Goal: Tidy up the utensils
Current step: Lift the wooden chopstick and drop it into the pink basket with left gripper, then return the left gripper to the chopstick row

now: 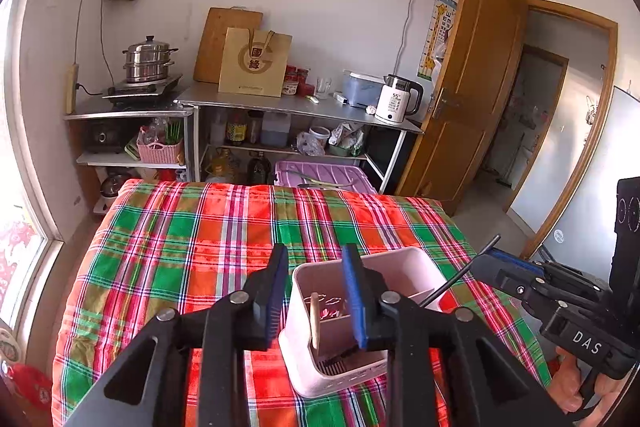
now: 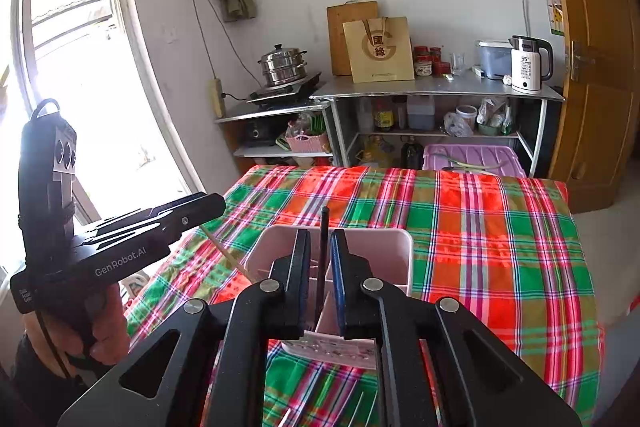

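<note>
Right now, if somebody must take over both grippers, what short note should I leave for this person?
Left gripper: open, above the pink holder. A pale wooden stick stands between its fingers, not pressed.
Right gripper: open with a narrow gap. A black stick stands between its pads, lower end in the holder near the divider.
Holder: upright on the checked cloth.
Done: both sticks stand in the holder.
Left: draw both grippers clear. Some thin items seem to lie at the cloth's near edge, too unclear to name.
</note>
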Motion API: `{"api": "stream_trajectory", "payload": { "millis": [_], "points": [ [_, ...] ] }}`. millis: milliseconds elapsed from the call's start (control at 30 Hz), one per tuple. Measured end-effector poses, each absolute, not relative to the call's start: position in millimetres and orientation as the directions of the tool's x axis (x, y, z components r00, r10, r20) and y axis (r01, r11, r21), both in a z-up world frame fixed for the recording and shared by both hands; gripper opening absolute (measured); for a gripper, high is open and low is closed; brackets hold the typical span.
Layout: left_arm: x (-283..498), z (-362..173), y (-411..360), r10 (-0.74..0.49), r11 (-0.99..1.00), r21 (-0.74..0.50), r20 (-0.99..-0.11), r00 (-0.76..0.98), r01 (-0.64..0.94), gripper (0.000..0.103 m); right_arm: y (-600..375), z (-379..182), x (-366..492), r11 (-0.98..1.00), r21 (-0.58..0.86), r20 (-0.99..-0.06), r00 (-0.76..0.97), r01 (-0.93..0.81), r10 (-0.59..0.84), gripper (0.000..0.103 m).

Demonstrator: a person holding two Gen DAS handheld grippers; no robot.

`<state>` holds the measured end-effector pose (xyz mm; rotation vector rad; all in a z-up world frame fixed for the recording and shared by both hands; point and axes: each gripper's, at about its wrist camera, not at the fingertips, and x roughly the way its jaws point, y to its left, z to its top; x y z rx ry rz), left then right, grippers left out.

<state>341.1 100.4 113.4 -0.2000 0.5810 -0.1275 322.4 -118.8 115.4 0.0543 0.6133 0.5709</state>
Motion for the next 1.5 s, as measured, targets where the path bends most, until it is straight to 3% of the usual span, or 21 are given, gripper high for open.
{"api": "stream_trajectory", "payload": {
  "millis": [300, 667, 1100, 1500],
  "points": [
    [272, 144, 94, -0.143, 0.978, -0.201, -0.469, 0.872, 0.053, 0.033, -146, 121, 278, 0.854, 0.189, -0.484, 0.711, -0.484, 0.51, 0.019],
    [199, 123, 64, -0.198, 0.968, -0.232, -0.45, 0.871, 0.1, 0.033, -174, 107, 237, 0.863, 0.206, -0.472, 0.726, -0.46, 0.5, 0.026],
    [157, 27, 45, -0.255, 0.955, -0.272, -0.566, 0.784, 0.114, 0.033, -204, 49, 189, 0.884, 0.242, -0.535, 0.705, -0.4, 0.466, 0.026],
    [175, 11, 38, -0.268, 0.954, -0.277, -0.624, 0.734, 0.113, 0.032, -200, 19, 189, 0.883, 0.24, -0.584, 0.667, -0.403, 0.463, 0.026]
  ]
}}
